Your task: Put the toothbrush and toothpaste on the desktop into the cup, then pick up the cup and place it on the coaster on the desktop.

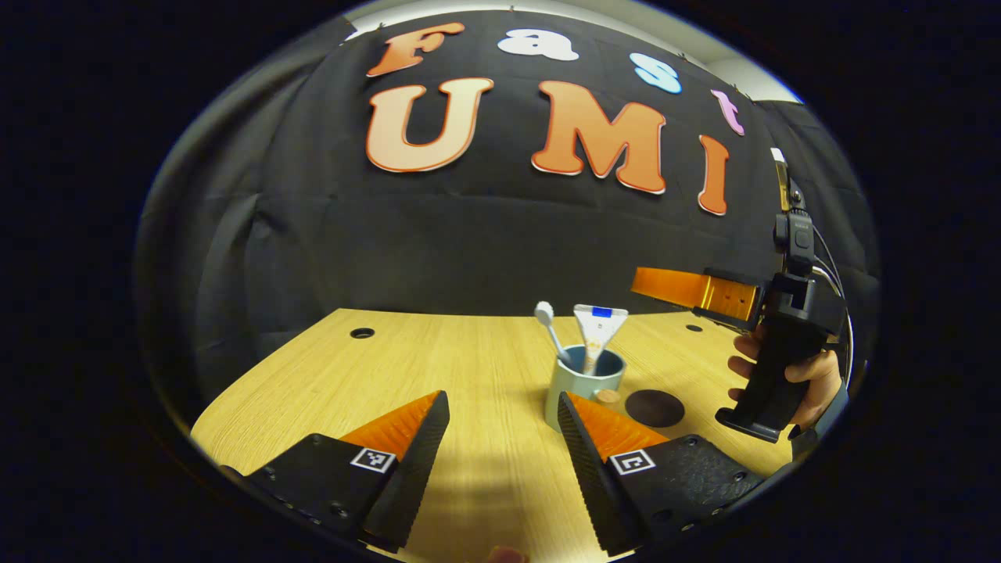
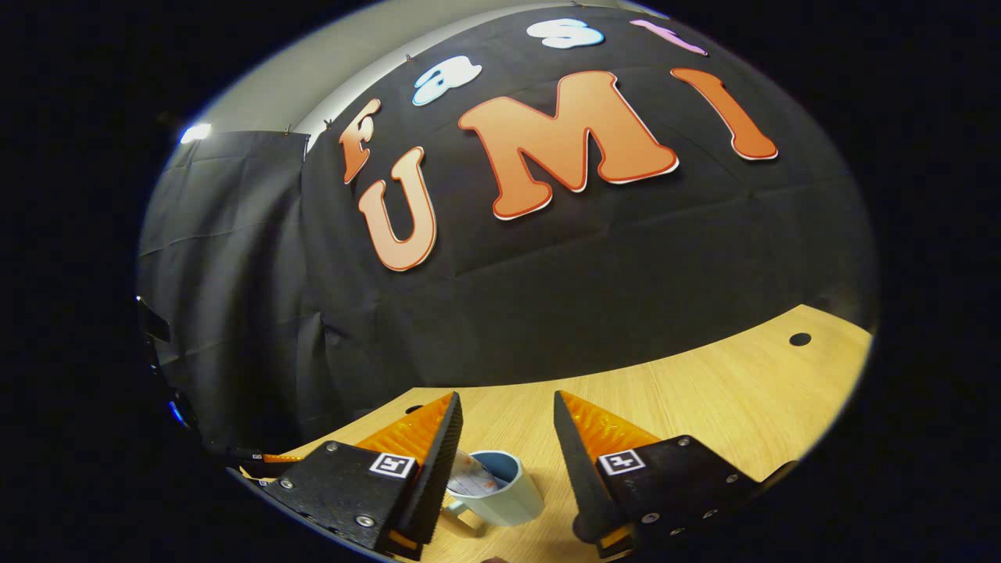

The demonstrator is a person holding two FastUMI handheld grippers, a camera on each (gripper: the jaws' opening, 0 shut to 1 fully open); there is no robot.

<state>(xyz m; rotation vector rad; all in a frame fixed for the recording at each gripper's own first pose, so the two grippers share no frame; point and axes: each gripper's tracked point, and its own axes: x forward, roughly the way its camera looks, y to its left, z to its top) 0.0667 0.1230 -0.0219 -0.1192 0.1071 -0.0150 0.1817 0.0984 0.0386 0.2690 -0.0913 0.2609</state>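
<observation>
Left gripper [image 1: 500, 407]: jaws spread wide, nothing between them, low over the wooden desktop [image 1: 438, 367]. Bare wood ahead and to its left, out to the cable hole [image 1: 362, 333] near the back edge. Cup [image 1: 583, 385] stands upright just beyond its right finger, toothbrush [image 1: 550, 328] and toothpaste [image 1: 597, 332] standing in it. Toothpaste print not legible. Coaster [image 1: 654, 407] just beside the cup, bare. Right gripper [image 2: 507, 422]: jaws spread, held above the cup, touching nothing.
</observation>
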